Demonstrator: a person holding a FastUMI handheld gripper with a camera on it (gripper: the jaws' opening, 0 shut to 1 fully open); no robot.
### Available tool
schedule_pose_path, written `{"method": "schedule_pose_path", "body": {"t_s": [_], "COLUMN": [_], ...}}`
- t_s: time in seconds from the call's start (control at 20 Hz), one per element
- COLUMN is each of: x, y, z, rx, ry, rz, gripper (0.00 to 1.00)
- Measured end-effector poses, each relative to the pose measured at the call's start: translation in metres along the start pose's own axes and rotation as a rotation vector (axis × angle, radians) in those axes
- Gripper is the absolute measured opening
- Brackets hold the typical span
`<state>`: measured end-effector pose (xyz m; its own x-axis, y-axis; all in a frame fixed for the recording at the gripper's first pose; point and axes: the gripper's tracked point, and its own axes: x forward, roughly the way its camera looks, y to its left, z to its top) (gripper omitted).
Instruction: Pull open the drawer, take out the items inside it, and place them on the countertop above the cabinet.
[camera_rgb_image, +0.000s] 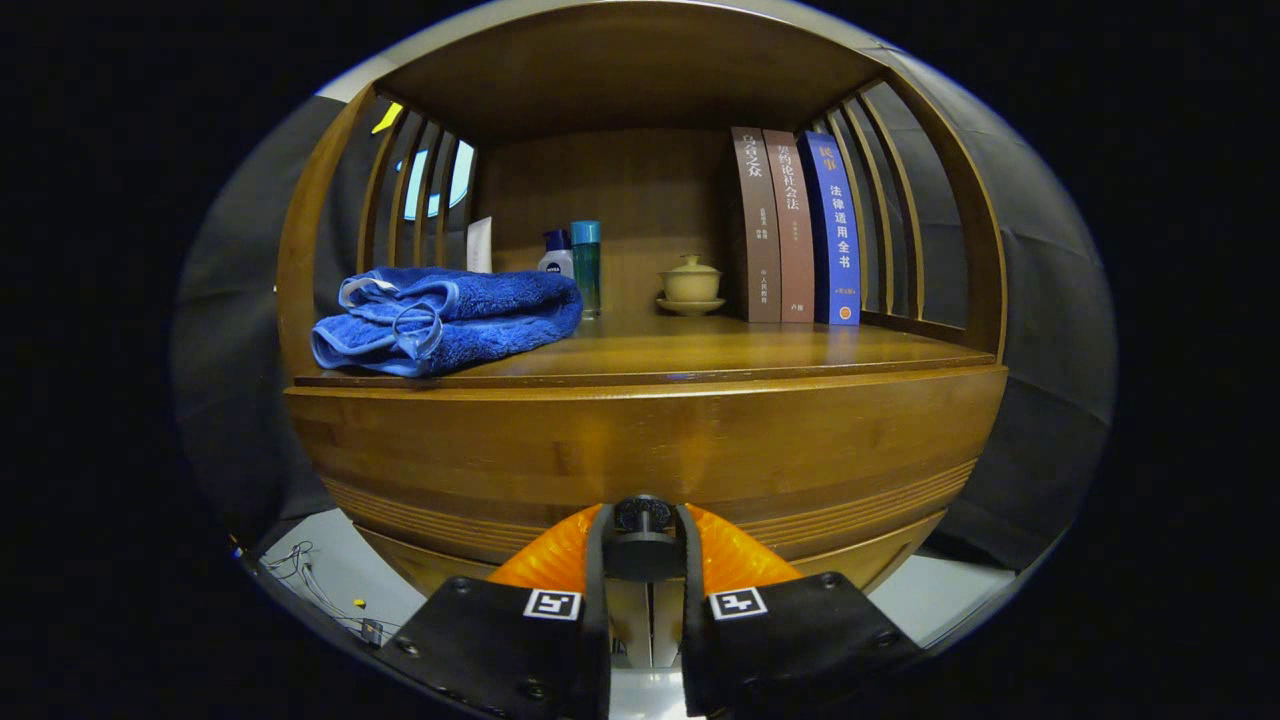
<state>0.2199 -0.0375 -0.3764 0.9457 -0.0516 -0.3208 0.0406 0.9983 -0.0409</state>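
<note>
Gripper (644, 545): clamped on the drawer knob (642, 514).
Drawer (640, 450): closed, directly behind knob.
Countertop (720, 350): above knob.

A: What sits on the shelf?
B: On the left, a folded blue towel (447, 318) lies at the front. Behind it stand a white tube (480, 245), a white bottle (557, 257) with a dark blue cap, and a teal bottle (586, 266), close together.
A: And further right?
B: A small beige lidded cup (690, 280) rests on a saucer (690, 305) near the back. Just right of it three books (796, 226) stand upright, touching: two brown, one blue, beside the slatted side.
A: Anything lower down?
B: Thin wires (310, 585) lie on the pale floor (345, 580), lower left
</note>
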Motion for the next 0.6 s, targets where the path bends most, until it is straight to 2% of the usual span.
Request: {"method": "schedule_pose_path", "body": {"t_s": [0.15,0.6], "x": [-0.011,-0.084], "y": [-0.003,-0.006], "z": [-0.004,-0.019], "rx": [0.022,0.055], "ry": [0.009,0.017], "rz": [0.002,0.012], "gripper": [0.32,0.32]}}
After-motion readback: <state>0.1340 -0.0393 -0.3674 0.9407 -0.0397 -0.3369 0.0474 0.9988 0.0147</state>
